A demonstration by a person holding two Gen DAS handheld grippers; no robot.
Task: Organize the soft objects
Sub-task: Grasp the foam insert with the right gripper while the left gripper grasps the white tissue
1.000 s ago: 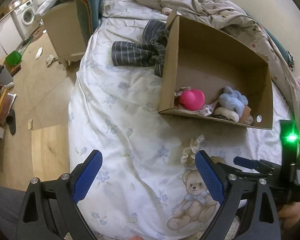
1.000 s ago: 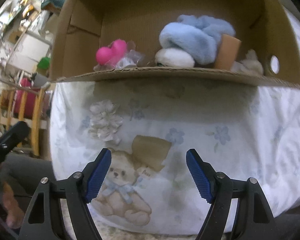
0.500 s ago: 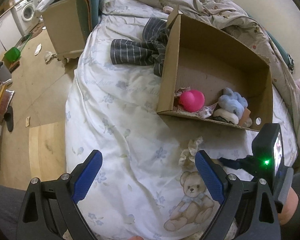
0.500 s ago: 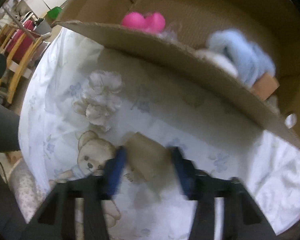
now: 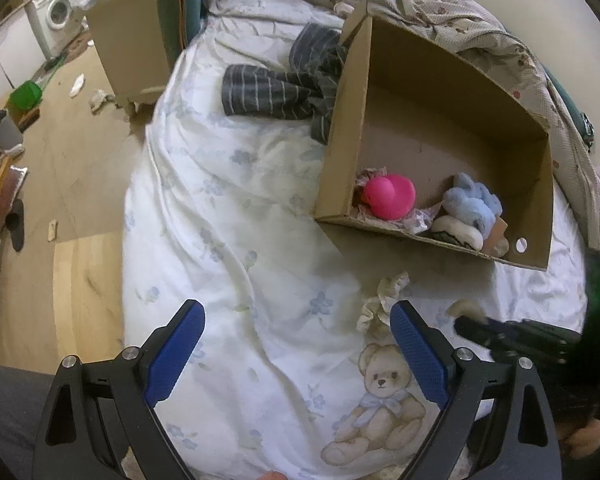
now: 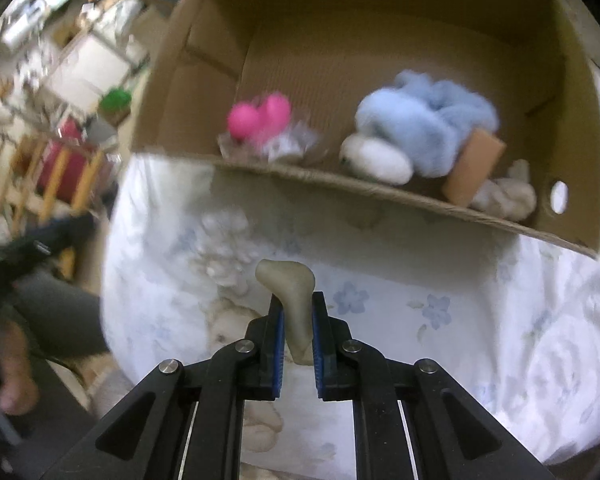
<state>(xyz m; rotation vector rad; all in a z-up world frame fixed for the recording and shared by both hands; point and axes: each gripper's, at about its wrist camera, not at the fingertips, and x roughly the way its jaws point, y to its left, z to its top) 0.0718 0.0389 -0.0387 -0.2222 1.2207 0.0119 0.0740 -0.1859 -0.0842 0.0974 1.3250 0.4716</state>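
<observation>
An open cardboard box [image 5: 342, 120] [image 6: 380, 189] lies on the bed. It holds a pink toy [image 5: 392, 196] [image 6: 260, 117], a blue plush [image 5: 474, 204] [image 6: 424, 120], a white roll [image 6: 380, 160] and a brown block [image 6: 475, 166]. My right gripper [image 6: 296, 306] is closing, and its pads press on a beige soft piece [image 6: 288, 280] held above the sheet in front of the box. A cream ruffled scrunchie [image 5: 380, 300] [image 6: 228, 248] lies on the sheet to its left. My left gripper [image 5: 296, 314] hovers open over the sheet with nothing between its fingers.
A grey striped garment [image 5: 276, 92] lies left of the box. A floral blanket [image 5: 440, 4] is bunched behind it. The bed drops off at the left to a wooden floor [image 5: 60, 168] beside a cabinet [image 5: 128, 40]. A person's leg [image 6: 60, 312] is at the left.
The right gripper's jaws went from wide open to pressed on the beige piece and lifted it off the sheet. The left gripper stayed where it was.
</observation>
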